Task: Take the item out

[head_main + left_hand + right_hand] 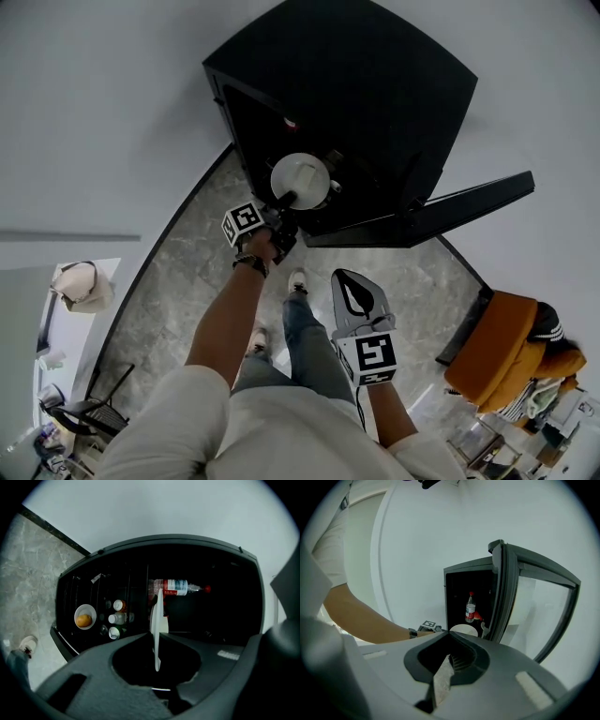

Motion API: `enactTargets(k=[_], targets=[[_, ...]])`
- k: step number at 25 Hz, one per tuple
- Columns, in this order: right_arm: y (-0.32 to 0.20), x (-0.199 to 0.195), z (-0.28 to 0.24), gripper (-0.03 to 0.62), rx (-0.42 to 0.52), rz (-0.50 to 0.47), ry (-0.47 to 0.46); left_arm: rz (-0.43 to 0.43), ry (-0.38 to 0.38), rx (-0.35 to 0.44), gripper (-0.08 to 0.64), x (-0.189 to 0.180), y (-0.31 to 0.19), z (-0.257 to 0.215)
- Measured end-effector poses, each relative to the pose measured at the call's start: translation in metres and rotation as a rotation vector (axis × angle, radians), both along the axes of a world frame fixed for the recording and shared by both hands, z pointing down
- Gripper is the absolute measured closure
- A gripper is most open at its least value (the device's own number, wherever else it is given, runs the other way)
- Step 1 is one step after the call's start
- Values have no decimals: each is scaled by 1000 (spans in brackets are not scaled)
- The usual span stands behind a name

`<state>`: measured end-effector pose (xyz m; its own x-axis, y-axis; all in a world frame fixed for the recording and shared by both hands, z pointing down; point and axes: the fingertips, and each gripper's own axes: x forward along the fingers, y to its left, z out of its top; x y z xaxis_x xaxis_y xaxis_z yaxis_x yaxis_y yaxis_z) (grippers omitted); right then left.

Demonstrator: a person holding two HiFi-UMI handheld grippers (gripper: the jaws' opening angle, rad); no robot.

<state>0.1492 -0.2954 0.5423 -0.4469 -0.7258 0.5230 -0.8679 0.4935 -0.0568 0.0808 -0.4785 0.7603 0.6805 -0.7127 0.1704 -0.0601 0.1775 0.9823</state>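
We count one plate, pinched by left hand-held gripper; right hand-held gripper pressed together; one red-labelled bottle, print unreadable.

Soft even light; inside the black glass-door cabinet it's murky; heavy fisheye warp, dark corners on gripper views.

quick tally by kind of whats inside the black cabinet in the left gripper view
white plate: 1
bowl: 1
orange fruit: 1
red-label bottle: 1
small cans and bottles: 3 clearly visible
total: 7
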Motion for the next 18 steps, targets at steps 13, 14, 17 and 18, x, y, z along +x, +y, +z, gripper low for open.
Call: enactTargets(k=[13, 14, 17, 18], targets=[[24, -5, -43, 584, 80, 125, -89, -3, -25, 40, 541, -31, 80, -94], [28, -6, -47, 584, 89, 127, -86, -5, -27, 38, 541, -34, 89, -101], [38, -8, -60, 584, 116, 136, -80, -8, -40, 48, 541, -43, 116, -124], [42, -9, -65, 584, 127, 142, -79, -6, -47, 54, 541, -46, 125, -132]])
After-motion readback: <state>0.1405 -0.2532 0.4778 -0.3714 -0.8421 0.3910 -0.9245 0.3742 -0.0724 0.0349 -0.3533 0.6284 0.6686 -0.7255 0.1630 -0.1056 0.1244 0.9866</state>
